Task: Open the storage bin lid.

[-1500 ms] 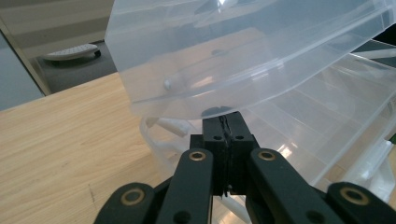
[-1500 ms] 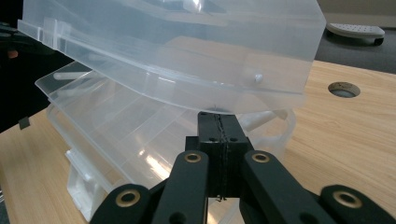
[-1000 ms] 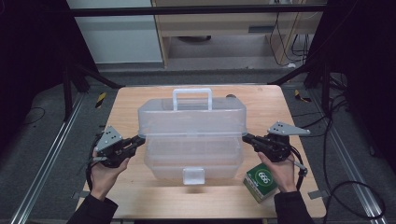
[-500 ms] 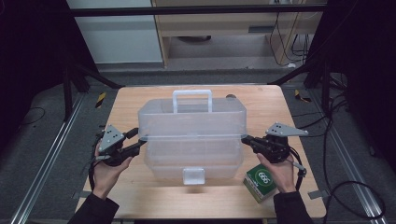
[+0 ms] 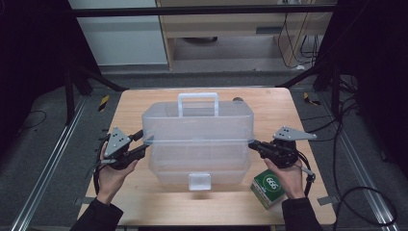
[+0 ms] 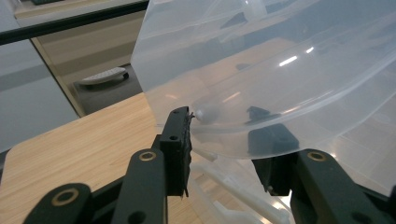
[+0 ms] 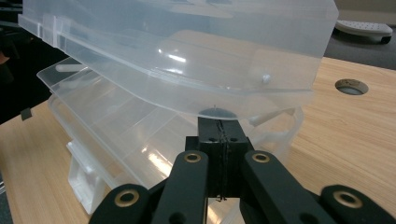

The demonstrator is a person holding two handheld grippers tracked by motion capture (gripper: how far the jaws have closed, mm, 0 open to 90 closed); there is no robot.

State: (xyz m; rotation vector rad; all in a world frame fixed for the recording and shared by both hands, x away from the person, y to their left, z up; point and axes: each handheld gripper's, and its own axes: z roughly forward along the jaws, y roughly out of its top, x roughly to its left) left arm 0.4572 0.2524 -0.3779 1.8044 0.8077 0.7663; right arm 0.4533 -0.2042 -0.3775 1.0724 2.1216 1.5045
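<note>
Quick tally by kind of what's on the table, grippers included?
Clear plastic box: 1
Green and white carton: 1
Grippers: 2, left gripper and right gripper
Total: 4

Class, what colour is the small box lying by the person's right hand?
Green with a white emblem, the box shows best in the high view.

We wear dark long sleeves (image 5: 98,216) on both forearms. At eight o'clock, our left black two-jaw gripper (image 5: 144,147) carries a grey three-cornered plate with small screw holes; at four o'clock, our right black two-jaw gripper (image 5: 253,145) carries another. Brass-ringed pivots stud the black linkages, and thin black cables trail from both.
</note>
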